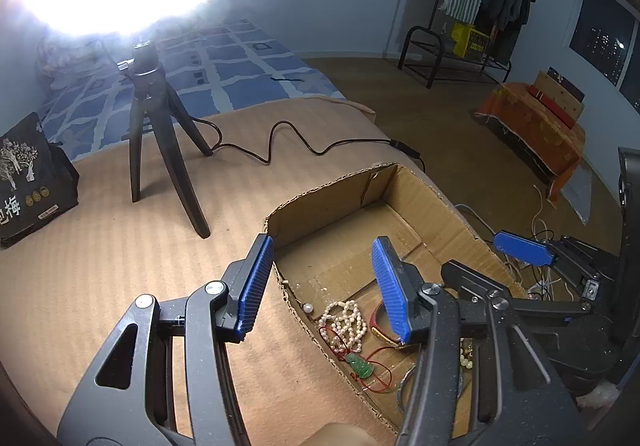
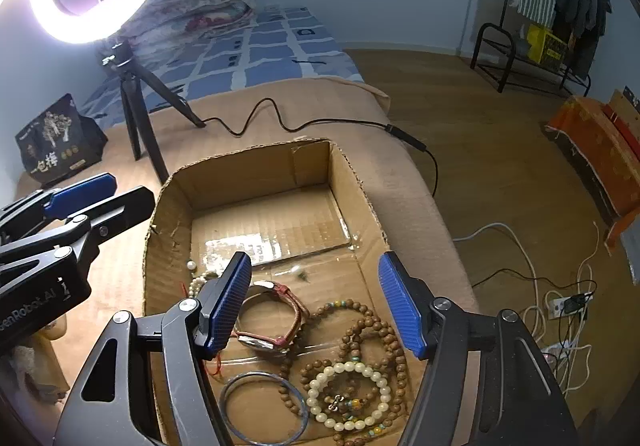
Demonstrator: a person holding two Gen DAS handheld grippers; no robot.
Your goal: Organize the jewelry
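Observation:
An open cardboard box (image 2: 260, 165) stands on a tan blanket and holds the jewelry. In the right wrist view I see a red-strapped watch (image 2: 276, 322), a brown wooden bead string (image 2: 376, 330), a cream bead bracelet (image 2: 348, 394) and a grey bangle (image 2: 264, 406). In the left wrist view a pearl necklace (image 1: 346, 322) and a green jade pendant on red cord (image 1: 361, 366) lie in the box (image 1: 424, 189). My left gripper (image 1: 324, 286) is open over the box's near left wall and also shows in the right wrist view (image 2: 80, 197). My right gripper (image 2: 316, 302) is open and empty above the jewelry.
A ring light on a black tripod (image 1: 160, 133) stands on the blanket behind the box, its cable (image 1: 280, 145) trailing right. A black printed bag (image 1: 28, 181) sits at the left. Cables and a power strip (image 2: 560, 306) lie on the wooden floor right of the bed.

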